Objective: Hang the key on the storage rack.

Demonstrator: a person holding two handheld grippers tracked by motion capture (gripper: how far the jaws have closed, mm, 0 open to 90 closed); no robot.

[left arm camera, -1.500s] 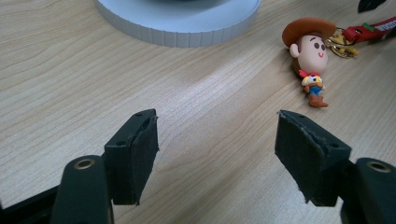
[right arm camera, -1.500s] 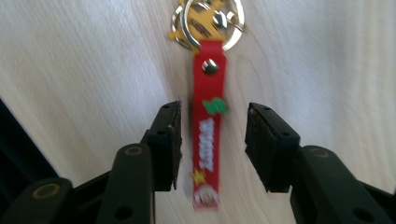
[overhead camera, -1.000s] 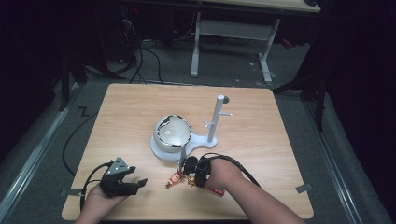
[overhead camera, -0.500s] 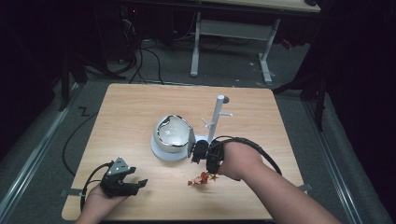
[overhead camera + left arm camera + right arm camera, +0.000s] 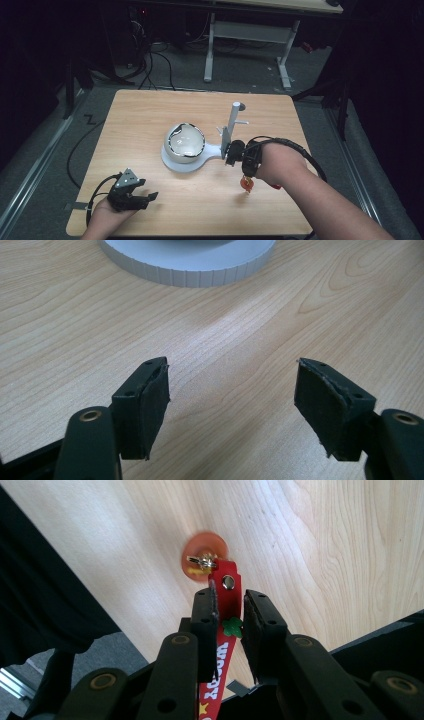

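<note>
**Red strap lifted off the surface beside a white stand**

Raised and carried to the right since a second ago, the right gripper (image 5: 236, 156) now hovers just beside the post of the white stand (image 5: 231, 131), with one red strap (image 5: 225, 630) pinched between its narrow fingers (image 5: 205, 625). One orange disc (image 5: 204, 556) with a small metal clip hangs from the strap's far end, above the bare wooden surface (image 5: 150, 115), where the strap earlier lay. In the right gripper view the strap's long axis runs straight out along the fingers, disc end away from the camera; in the high view the disc dangles below the hand, clear of the wood. Yellow lettering on the strap is only partly readable.

One round bowl-like object (image 5: 185, 143) with a dark rim sits on the stand's circular white base (image 5: 172, 162); whether it holds anything cannot be told. One left gripper (image 5: 142, 198) rests at the near left corner, unmoved, its two fingers (image 5: 150, 405) spread wide and empty over the wood, pointing toward the ribbed edge of the base.
</note>
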